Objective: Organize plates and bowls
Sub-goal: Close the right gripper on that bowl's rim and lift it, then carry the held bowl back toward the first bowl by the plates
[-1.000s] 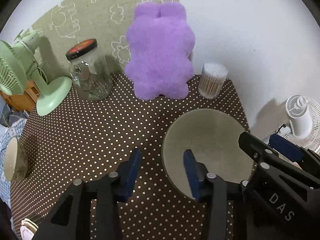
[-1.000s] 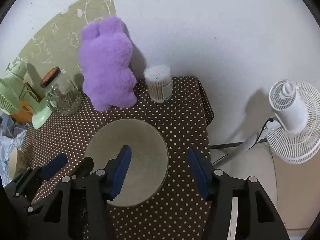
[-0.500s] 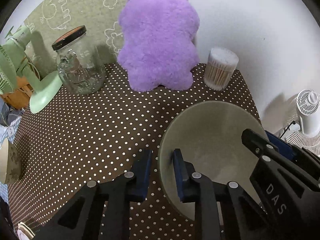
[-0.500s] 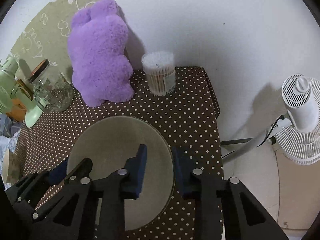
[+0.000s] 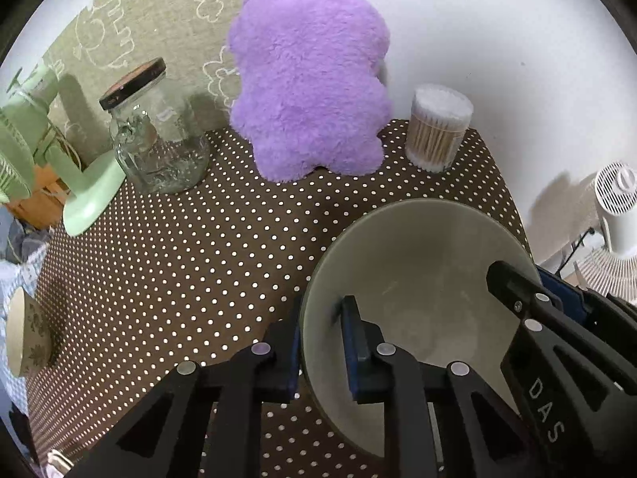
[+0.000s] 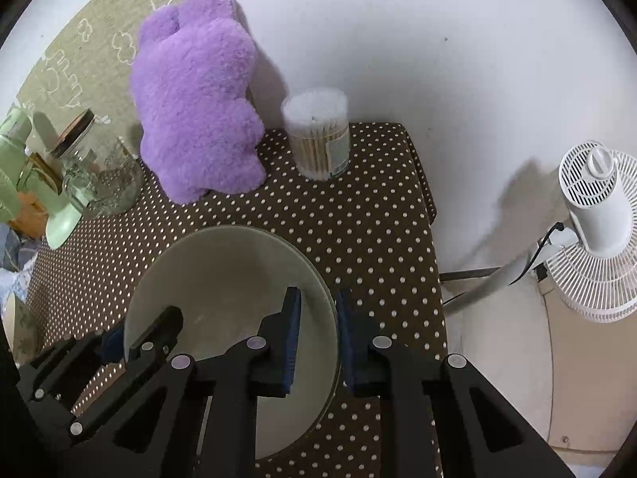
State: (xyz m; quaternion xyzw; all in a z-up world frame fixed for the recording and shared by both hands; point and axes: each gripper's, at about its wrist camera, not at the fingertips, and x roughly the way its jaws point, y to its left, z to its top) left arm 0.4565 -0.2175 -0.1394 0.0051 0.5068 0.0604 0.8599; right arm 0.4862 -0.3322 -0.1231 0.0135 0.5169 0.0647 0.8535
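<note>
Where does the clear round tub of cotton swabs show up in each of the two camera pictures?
Left wrist view: the clear round tub of cotton swabs stands upper right, at the table's back edge.
Right wrist view: the tub stands just above centre.
Shared landmark: the fluffy purple plush toy sits immediately left of it in both.
</note>
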